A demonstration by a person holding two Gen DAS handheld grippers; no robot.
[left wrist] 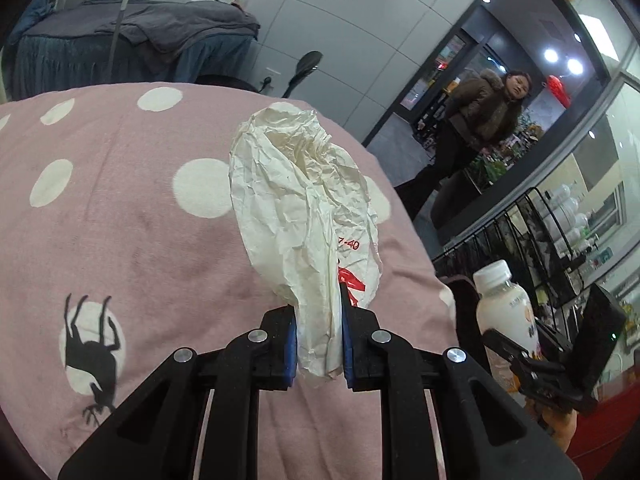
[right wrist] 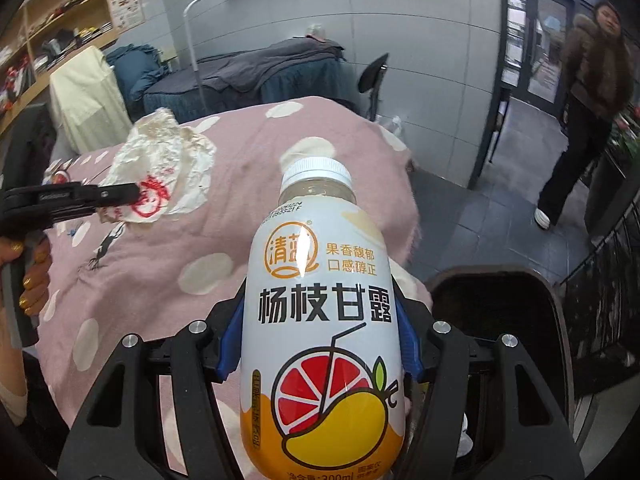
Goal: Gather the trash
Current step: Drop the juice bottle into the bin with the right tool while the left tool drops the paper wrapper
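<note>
Bottle point(right wrist: 320, 320) in right tool point(right wrist: 320, 344), bin point(right wrist: 500, 304) beside (pink blanket point(right wrist: 240, 184) behind)

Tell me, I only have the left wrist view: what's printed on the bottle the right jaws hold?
Observer: The bottle shows a grapefruit-and-mango picture with a drawn straw.
Operator: Is a bin nearby?
Observer: Yes, a dark open bin sits just right of the bottle, beside the pink dotted blanket.
Operator: How does my wrapper look from there?
Observer: The crumpled wrapper hangs clamped in the left gripper, above the blanket, with a red round mark showing.
</note>
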